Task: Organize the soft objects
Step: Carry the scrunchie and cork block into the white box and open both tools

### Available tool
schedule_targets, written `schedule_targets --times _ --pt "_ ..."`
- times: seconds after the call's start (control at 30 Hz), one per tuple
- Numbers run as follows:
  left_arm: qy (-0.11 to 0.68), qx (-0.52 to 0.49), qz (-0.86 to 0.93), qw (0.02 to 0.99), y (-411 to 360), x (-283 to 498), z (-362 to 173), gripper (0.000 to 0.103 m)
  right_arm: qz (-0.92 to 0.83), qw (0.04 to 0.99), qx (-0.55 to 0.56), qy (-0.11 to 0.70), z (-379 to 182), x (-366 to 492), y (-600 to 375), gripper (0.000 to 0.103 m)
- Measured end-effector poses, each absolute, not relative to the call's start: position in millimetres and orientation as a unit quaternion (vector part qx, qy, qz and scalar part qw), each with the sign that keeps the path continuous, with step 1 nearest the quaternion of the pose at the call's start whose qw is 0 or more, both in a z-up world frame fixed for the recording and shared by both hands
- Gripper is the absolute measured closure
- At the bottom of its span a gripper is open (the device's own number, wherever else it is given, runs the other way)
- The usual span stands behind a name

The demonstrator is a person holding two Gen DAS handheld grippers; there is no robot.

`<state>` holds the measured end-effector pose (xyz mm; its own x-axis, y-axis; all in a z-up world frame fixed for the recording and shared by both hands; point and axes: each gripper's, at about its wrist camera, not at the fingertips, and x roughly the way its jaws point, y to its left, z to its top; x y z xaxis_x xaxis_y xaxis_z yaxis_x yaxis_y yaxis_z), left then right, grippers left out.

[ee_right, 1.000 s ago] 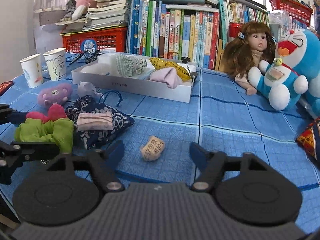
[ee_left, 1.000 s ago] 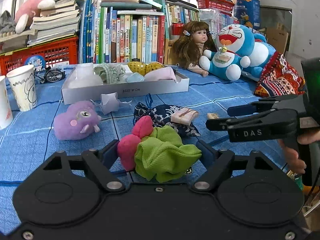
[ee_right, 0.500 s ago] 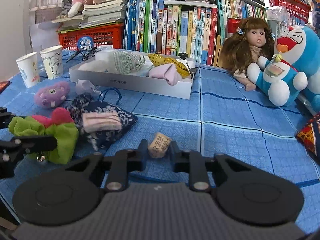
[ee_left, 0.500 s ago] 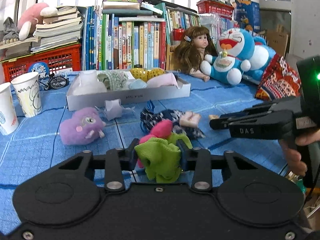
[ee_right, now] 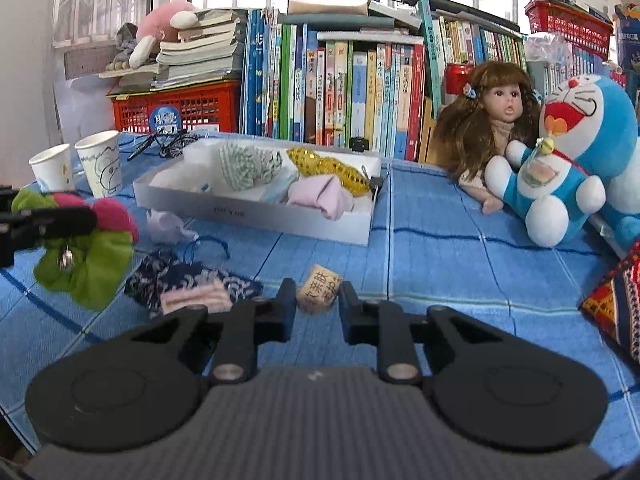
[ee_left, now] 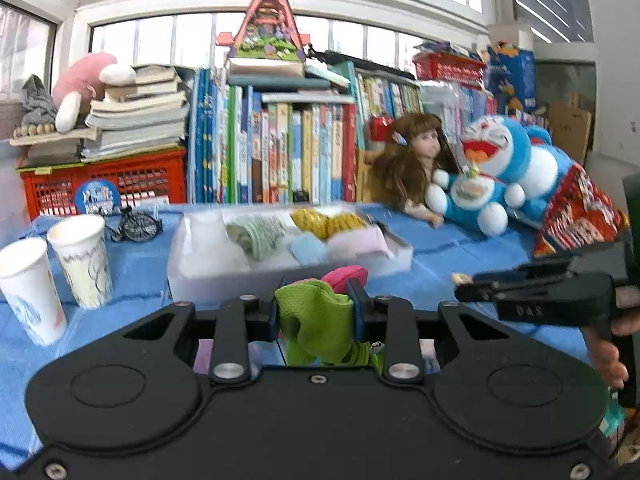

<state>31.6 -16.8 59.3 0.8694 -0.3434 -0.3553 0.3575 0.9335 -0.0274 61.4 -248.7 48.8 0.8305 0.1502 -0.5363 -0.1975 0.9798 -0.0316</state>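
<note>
My left gripper [ee_left: 316, 304] is shut on a green and pink cloth toy [ee_left: 312, 320] and holds it above the blue cloth; the toy also shows at the left of the right wrist view [ee_right: 88, 256]. My right gripper [ee_right: 318, 300] is shut on a small tan sachet with printed characters [ee_right: 320, 294], lifted off the cloth. A white box [ee_right: 256, 216] with several soft items inside stands ahead; it also shows in the left wrist view [ee_left: 224, 276]. A dark blue patterned pouch [ee_right: 188, 280] with a pink pad on it lies at the left.
Two paper cups [ee_left: 52, 272] stand left. A doll [ee_right: 492, 120] and a blue plush [ee_right: 572, 160] sit at the right, before a row of books [ee_right: 340, 80]. A red patterned cushion [ee_right: 616, 304] lies far right. A pale lilac cloth [ee_right: 168, 228] lies by the box.
Both grippers closed from open, the left on the green and pink toy, the right on the sachet. Both have since lifted their objects off the cloth.
</note>
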Motion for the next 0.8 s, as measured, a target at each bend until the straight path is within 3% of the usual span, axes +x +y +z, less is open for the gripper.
schedule_targets --times 0.4,0.8 --pt "0.184 -0.046 -0.131 0.973 5.6 143.9 101.2 0.073 0.095 0.959 -0.007 0.266 86.1 111.3 -250.0 0.076" --pt "0.235 -0.113 -0.074 0.963 23.2 232.0 74.0 0.073 0.074 0.952 0.019 0.297 87.9 181.8 -249.2 0.076"
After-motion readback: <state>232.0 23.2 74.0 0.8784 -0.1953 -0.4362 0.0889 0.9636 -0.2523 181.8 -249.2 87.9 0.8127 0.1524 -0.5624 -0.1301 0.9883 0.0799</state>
